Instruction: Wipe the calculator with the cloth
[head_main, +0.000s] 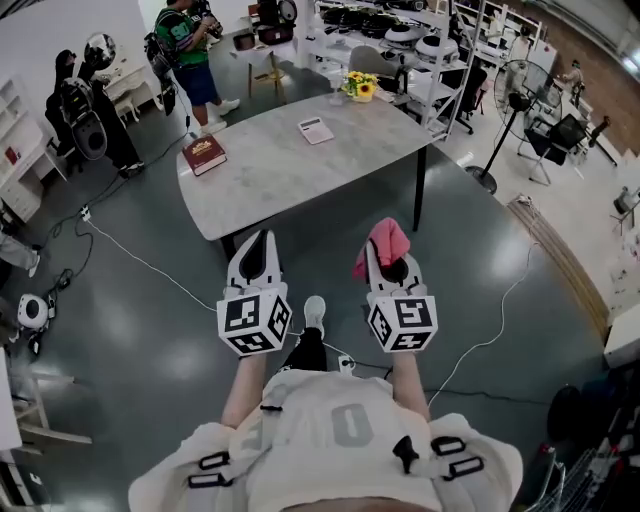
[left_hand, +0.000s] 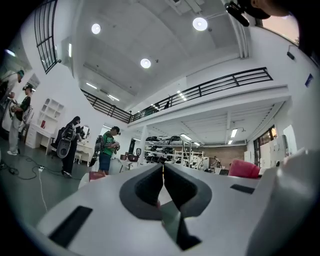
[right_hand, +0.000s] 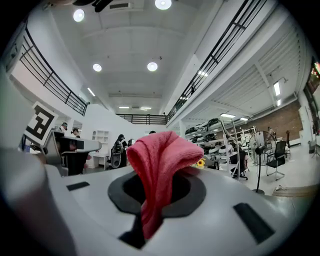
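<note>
The calculator (head_main: 316, 130) lies flat on the grey table (head_main: 300, 165), toward its far side. My right gripper (head_main: 378, 252) is shut on a pink cloth (head_main: 387, 240), which bunches up above the jaws; in the right gripper view the cloth (right_hand: 159, 167) fills the space between the jaws and hangs over them. My left gripper (head_main: 258, 250) is shut and holds nothing; in the left gripper view (left_hand: 163, 170) its jaws meet at the tips. Both grippers hover over the floor, short of the table's near edge.
A red book (head_main: 204, 154) lies on the table's left end and a small pot of yellow flowers (head_main: 361, 88) stands at its far edge. A person in a green top (head_main: 188, 55) stands beyond the table. Cables (head_main: 150, 265) run across the floor. A standing fan (head_main: 510, 100) is at the right.
</note>
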